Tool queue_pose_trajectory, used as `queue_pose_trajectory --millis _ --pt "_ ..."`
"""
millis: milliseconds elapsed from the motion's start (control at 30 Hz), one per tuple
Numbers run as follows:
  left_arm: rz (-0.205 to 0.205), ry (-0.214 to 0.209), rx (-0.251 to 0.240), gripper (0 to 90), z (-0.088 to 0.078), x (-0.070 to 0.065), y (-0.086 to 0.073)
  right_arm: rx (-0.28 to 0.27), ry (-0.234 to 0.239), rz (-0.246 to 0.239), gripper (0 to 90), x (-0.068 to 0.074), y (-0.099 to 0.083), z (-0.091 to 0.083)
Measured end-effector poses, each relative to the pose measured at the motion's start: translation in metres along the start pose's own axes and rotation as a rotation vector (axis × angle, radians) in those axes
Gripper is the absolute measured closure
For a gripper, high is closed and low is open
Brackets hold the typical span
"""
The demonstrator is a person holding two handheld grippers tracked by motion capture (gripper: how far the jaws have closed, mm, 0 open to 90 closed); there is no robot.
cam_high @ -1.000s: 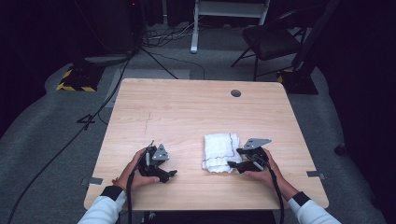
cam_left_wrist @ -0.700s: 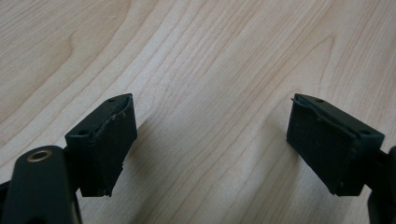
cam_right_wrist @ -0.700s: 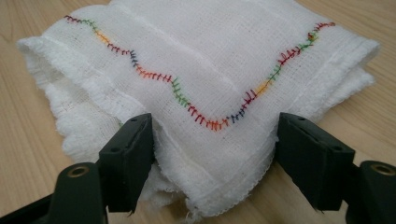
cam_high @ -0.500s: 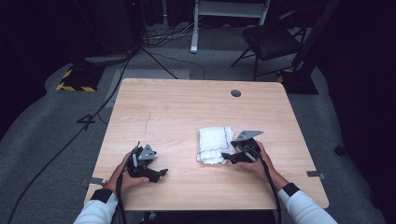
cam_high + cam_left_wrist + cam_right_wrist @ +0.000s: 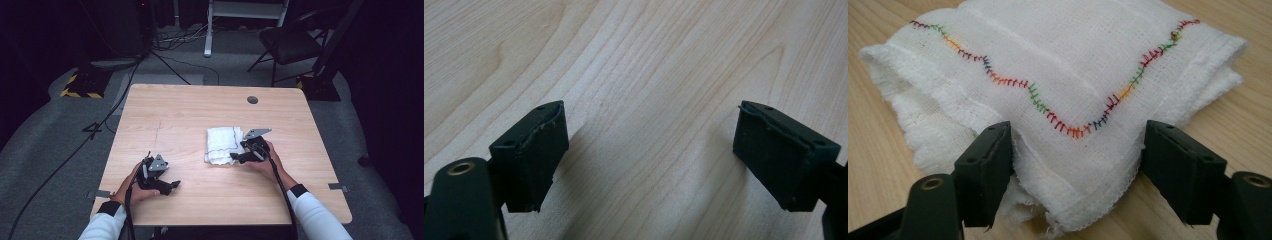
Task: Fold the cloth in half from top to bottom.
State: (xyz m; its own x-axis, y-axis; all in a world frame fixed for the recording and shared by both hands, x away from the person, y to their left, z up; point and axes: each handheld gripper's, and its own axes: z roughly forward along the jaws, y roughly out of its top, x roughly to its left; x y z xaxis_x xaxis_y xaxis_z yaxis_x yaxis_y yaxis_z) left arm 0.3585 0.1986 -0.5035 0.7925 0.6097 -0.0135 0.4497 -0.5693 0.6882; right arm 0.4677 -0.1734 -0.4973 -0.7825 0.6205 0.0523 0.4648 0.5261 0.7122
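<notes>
A folded white cloth [image 5: 220,144] with multicoloured zigzag stitching lies on the wooden table [image 5: 200,105], right of centre. My right gripper [image 5: 234,158] is at the cloth's near right corner. In the right gripper view its jaws [image 5: 1075,145] stand wide apart on either side of that corner of the cloth [image 5: 1058,65]; the left jaw touches the frayed edge and the right jaw stands just off it, so nothing is squeezed. My left gripper [image 5: 172,186] rests near the table's front left, open. The left gripper view has bare wood between its jaws [image 5: 649,135].
A round cable hole [image 5: 252,100] sits near the table's far edge. Beyond the table stand a dark chair [image 5: 290,45] and a white stand [image 5: 207,30]. Cables [image 5: 100,125] run over the grey floor at the left.
My right gripper has moved left and away from the person, and the cloth has slid that way with it. The left gripper shifted slightly left, then stayed.
</notes>
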Motion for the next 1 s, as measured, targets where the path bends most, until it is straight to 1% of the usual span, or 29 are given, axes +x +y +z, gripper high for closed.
queue_pose_trajectory --millis 267,467,600,667,833,900,1000 --pt "-0.001 0.000 -0.001 14.7 0.000 0.000 0.000 0.001 -0.003 -0.002 28.3 -0.001 0.002 0.001" --pt "-0.001 0.000 -0.001 14.7 0.000 0.000 0.000 0.012 -0.019 -0.044 28.8 0.003 0.004 -0.003" --pt "-0.002 0.002 -0.001 14.7 0.000 0.000 0.000 0.012 -0.028 -0.065 29.2 0.003 0.005 -0.011" --pt "-0.003 0.003 -0.001 14.7 0.000 0.000 0.000 0.018 -0.034 -0.088 29.0 0.004 0.006 -0.016" --pt "-0.006 0.005 -0.002 14.7 0.000 -0.001 0.000 0.006 -0.046 -0.132 29.0 0.007 0.008 -0.031" --pt "-0.006 0.006 -0.001 14.8 0.000 -0.001 0.000 -0.002 -0.046 -0.144 28.9 0.009 0.008 -0.038" --pt "-0.005 0.005 -0.001 14.8 0.000 -0.001 0.000 -0.002 -0.046 -0.149 28.9 0.010 0.006 -0.046"
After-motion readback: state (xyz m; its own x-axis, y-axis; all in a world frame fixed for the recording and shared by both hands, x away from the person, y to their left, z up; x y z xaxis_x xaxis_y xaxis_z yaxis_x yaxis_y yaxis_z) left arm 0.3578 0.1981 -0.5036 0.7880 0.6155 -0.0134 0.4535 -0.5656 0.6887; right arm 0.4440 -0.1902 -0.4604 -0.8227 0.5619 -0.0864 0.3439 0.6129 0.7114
